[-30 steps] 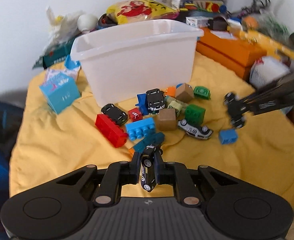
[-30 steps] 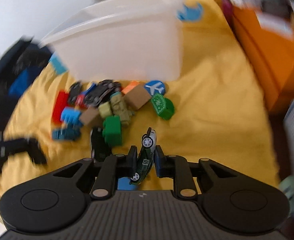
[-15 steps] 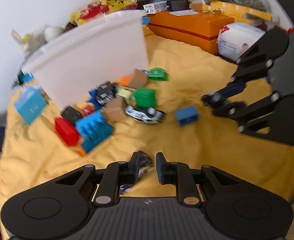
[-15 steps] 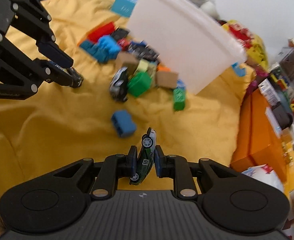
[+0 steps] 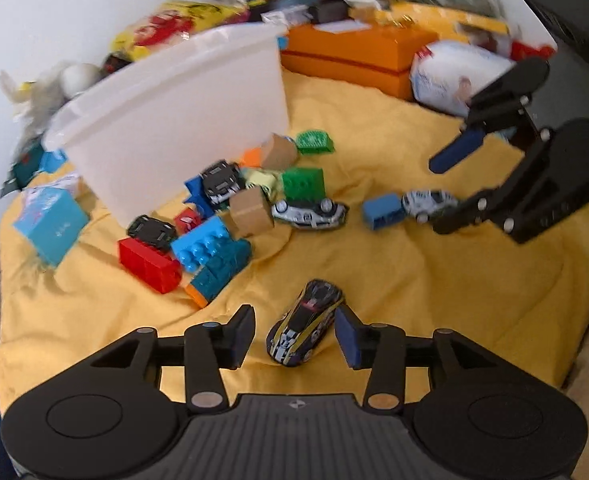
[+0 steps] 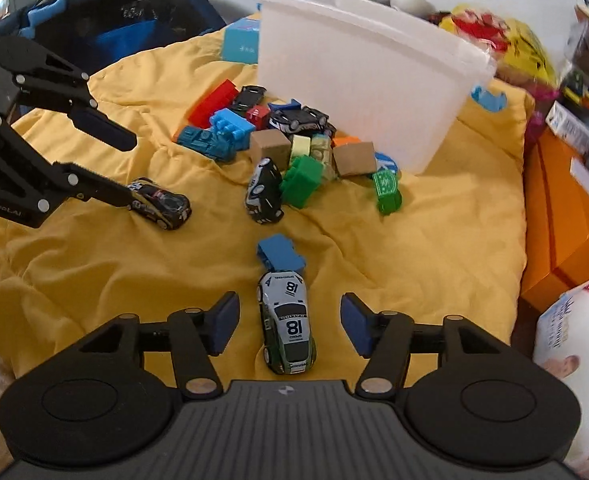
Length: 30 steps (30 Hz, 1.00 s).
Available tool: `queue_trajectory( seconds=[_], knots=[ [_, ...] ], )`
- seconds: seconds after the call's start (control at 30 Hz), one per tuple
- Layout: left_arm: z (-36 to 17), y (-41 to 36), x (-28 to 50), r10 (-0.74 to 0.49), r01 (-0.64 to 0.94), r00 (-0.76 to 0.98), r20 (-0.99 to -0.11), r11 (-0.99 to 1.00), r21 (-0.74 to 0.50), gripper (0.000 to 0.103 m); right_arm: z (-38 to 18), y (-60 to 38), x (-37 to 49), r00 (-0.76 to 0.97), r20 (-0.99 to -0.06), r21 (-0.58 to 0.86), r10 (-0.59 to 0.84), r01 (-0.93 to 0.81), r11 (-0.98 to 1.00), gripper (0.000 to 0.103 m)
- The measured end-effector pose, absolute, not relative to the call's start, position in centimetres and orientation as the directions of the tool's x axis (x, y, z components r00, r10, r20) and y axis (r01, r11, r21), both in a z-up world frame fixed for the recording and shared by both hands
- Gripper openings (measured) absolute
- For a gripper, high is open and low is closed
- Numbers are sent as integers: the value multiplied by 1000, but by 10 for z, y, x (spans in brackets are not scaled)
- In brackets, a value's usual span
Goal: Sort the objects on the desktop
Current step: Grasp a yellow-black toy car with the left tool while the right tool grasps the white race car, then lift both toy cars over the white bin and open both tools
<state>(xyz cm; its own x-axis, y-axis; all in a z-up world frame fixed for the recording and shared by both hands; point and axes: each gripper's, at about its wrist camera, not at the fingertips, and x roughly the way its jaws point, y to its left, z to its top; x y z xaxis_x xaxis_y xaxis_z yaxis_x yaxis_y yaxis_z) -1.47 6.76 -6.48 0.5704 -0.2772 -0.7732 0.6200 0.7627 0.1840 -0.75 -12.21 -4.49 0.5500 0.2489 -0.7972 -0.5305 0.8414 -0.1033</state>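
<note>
A dark toy car with yellow stripes (image 5: 304,328) (image 6: 159,204) lies on the yellow cloth (image 5: 394,276) between the opening jaws of my left gripper (image 5: 294,338) (image 6: 124,172); the pads do not touch it. A white and green toy car marked 18 (image 6: 288,322) (image 5: 428,203) rests on the cloth between the opening jaws of my right gripper (image 6: 290,322) (image 5: 440,194), free of both pads. A blue brick (image 6: 280,254) (image 5: 382,212) sits just past its nose. A pile of bricks, wooden cubes and cars (image 5: 234,204) (image 6: 278,148) lies beside a white tub (image 5: 182,112) (image 6: 368,76).
An orange box (image 5: 354,54) (image 6: 566,220) and a white pack (image 5: 450,76) (image 6: 570,356) stand to the right. A light blue box (image 5: 52,224) sits left of the tub. Clutter lines the back wall. A dark bag (image 6: 114,28) lies beyond the cloth's far left edge.
Both grippers held a car upright between shut jaws; each has spread its jaws and the cars now lie flat on the cloth. Both views have swung sideways.
</note>
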Motion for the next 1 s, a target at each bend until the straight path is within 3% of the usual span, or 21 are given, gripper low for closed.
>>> queue_trajectory(
  seconds=[0.17,0.33,0.47,0.57,0.77,1.0],
  knots=[
    [-79,66,-3,-286,676,523,-803,713,186,48,-59,-121,2,516,-825,-74,231,-504,860,49],
    [-90,65,3,-315,709,489,-813,686,161,48,-63,-123,5,496,-833,-40,244,-494,868,47],
    [-89,69,6,-336,705,468,-818,700,116,35,-61,-124,8,479,-840,-10,256,-485,874,36],
    [-74,72,6,-330,676,499,-801,727,121,33,-55,-126,11,469,-843,16,265,-470,883,33],
    [1,88,15,-364,577,663,-654,805,137,33,-9,-131,28,571,-777,-22,265,-446,895,33],
    [77,98,61,-328,442,827,-457,882,166,34,68,-140,74,766,-581,-14,275,-347,938,33]
  ],
)
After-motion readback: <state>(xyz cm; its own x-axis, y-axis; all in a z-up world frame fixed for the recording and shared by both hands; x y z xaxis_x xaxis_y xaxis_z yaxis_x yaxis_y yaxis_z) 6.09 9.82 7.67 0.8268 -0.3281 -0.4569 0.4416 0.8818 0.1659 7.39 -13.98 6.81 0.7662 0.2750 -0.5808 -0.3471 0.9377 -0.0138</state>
